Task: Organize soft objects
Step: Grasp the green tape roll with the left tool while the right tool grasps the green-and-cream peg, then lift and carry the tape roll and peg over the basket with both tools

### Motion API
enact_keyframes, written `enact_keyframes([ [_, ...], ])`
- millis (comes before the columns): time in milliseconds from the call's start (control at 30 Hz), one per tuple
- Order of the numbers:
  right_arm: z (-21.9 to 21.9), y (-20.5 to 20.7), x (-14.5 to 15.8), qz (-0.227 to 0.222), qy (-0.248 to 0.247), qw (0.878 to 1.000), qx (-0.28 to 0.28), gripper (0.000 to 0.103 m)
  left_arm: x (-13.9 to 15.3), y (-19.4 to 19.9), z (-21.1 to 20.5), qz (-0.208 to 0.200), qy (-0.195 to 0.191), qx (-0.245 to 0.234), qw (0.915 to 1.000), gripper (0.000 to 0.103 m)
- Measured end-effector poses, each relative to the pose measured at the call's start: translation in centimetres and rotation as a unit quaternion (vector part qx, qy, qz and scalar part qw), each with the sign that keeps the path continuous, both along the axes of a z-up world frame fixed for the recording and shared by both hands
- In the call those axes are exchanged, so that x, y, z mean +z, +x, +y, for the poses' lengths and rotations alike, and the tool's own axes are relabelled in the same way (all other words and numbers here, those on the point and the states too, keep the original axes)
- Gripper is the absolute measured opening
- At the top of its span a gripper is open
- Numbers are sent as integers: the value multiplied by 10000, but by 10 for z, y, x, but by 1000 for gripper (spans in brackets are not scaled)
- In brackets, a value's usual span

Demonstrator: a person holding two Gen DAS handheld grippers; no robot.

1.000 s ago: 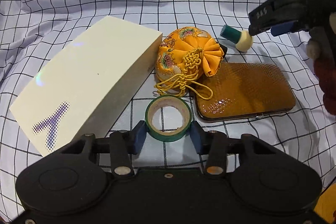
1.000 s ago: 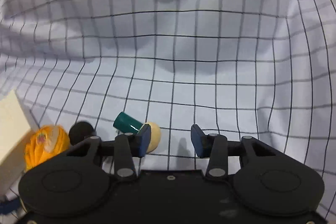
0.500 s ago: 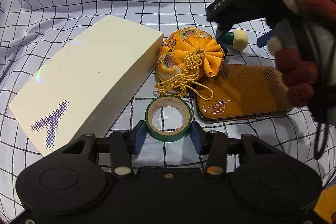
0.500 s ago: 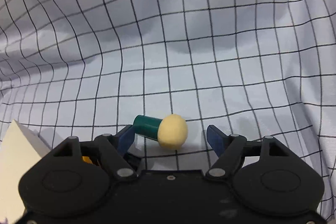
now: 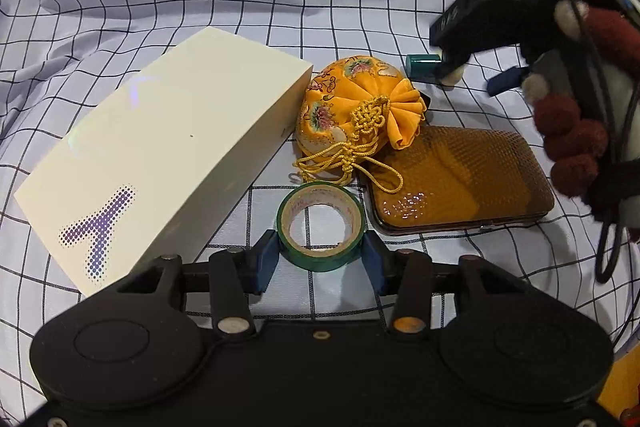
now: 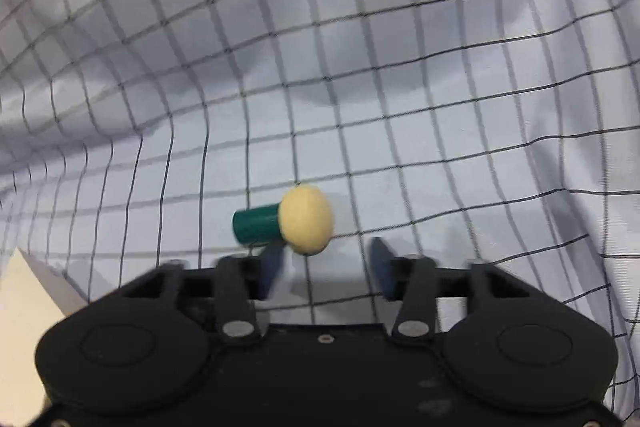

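A mushroom-shaped toy (image 6: 306,219) with a green stem and a cream cap lies on the checked cloth (image 6: 400,87). My right gripper (image 6: 326,269) hovers right over it with its jaws closing. The cap sits at the tip of the left finger and neither pad presses it. In the left wrist view the same right gripper (image 5: 470,79) covers part of the toy (image 5: 424,65). My left gripper (image 5: 320,261) is shut on a green tape roll (image 5: 320,255) that rests on the cloth. An orange embroidered pouch (image 5: 360,111) lies just beyond the roll.
A large cream box (image 5: 160,155) lies left of the pouch, and its corner (image 6: 28,287) shows in the right wrist view. A glossy amber case (image 5: 460,179) lies to the right. A fuzzy sleeve with dark red bobbles (image 5: 572,131) hangs over the case's right end.
My right gripper swung in from the right and came down at the mushroom toy, with its jaws spread wider than a second ago. The left gripper and tape roll stayed put.
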State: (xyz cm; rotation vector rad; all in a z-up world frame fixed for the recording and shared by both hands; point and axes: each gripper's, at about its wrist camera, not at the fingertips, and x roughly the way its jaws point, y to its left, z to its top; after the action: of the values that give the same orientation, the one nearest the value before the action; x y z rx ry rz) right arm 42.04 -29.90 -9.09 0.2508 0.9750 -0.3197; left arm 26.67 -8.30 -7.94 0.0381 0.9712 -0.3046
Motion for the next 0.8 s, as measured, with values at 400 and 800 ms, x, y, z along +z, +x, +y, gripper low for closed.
enact_keyframes([
  [400,2,21,-4,163,-15,9999,-17,78,-1,1,1,17,-20,11,10000,45],
  [800,35,43,-23,252,-577,9974,342,57,-1,3,4,-32,-79,92,9999,46],
])
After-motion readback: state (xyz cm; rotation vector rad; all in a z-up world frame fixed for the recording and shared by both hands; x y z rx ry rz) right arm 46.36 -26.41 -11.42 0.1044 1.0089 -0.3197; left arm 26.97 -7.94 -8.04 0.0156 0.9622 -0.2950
